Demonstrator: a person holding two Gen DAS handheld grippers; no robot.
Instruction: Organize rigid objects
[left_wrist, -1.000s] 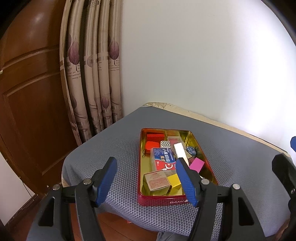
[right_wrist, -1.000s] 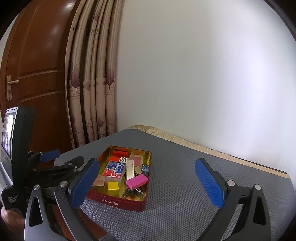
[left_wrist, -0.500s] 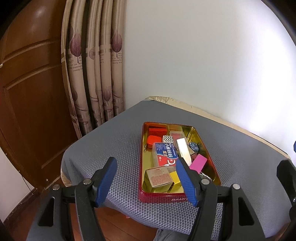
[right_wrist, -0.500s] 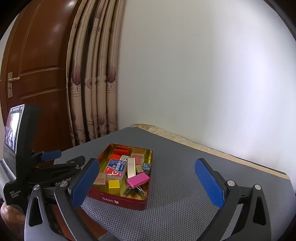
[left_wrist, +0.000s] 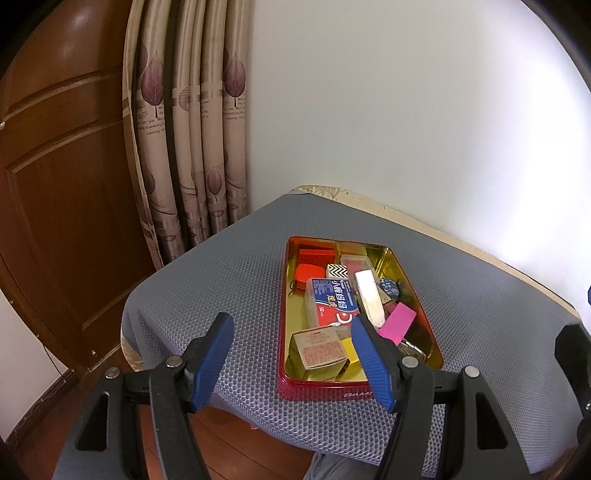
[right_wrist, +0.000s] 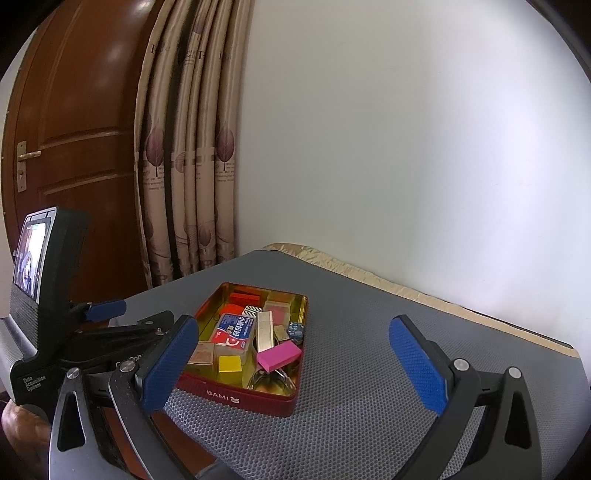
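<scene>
We see the red tin on the grey mat, near its left front corner, packed with small boxes and a pink block. Left gripper hovers at the tin's near edge, fingers spread, empty. Right gripper is wide open, holding nothing.

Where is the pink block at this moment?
The pink block lies inside the red tin, near its front right corner in the right wrist view, resting against the silver bar and above the metal clip.
</scene>
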